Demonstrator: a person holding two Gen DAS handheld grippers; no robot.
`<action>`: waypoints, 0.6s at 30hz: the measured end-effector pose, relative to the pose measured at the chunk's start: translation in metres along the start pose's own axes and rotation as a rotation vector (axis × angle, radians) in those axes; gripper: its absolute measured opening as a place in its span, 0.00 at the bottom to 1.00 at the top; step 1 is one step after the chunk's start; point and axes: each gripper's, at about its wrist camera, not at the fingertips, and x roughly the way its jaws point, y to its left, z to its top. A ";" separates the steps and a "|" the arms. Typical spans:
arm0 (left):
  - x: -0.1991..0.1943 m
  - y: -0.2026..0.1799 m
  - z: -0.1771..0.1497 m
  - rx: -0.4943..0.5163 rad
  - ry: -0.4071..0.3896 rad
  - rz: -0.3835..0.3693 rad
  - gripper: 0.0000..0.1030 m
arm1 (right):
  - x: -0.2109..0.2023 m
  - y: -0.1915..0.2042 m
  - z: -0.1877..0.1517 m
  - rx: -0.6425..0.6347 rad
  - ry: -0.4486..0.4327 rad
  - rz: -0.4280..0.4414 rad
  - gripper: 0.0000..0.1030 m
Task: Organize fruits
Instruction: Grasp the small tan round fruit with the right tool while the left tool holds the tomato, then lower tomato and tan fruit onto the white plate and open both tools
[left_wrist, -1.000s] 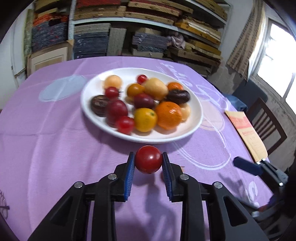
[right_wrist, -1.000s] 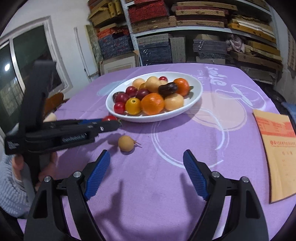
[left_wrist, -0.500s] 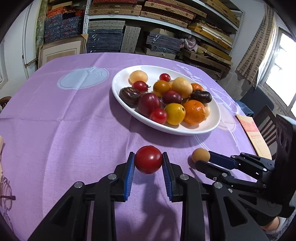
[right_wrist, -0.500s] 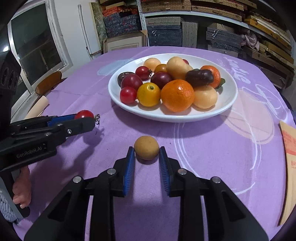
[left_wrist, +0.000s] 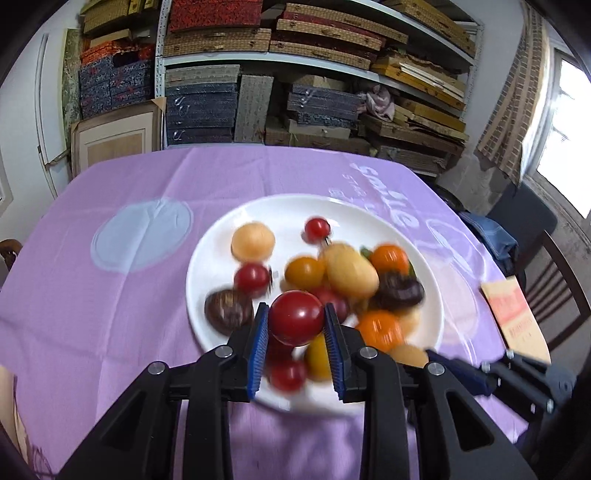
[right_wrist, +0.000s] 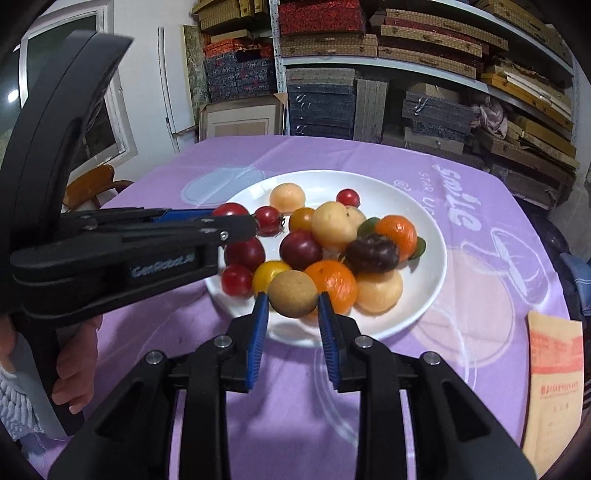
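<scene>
While both fruits hang over the white plate's (right_wrist: 436, 258) near rim, we clamp a red tomato (left_wrist: 295, 317) in the left gripper (left_wrist: 295, 347) and a tan fruit (right_wrist: 292, 293) in the right gripper (right_wrist: 291, 328); next, we judge, lower and release.

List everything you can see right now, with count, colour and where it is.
plate: one, white, middle of the table, piled with fruit
fruit on plate: over a dozen, red, orange, yellow, peach, dark purple
tablecloth: one, purple, covering the table
envelope: one, tan, right table edge
shelves: stacked boxes and mats, back wall
chair: one, wooden, left of the table
red tomato: one, in left gripper
tan round fruit: one, in right gripper
hand: one, holding the left gripper's handle
</scene>
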 end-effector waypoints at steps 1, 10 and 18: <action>0.007 0.000 0.008 0.002 0.003 0.012 0.29 | 0.003 0.000 0.006 -0.003 -0.011 -0.007 0.26; 0.038 0.013 0.031 -0.034 0.012 0.060 0.51 | 0.010 -0.014 0.027 0.000 -0.056 -0.063 0.70; 0.000 0.016 0.013 -0.037 -0.064 0.101 0.62 | -0.029 -0.029 -0.009 0.096 -0.116 -0.055 0.81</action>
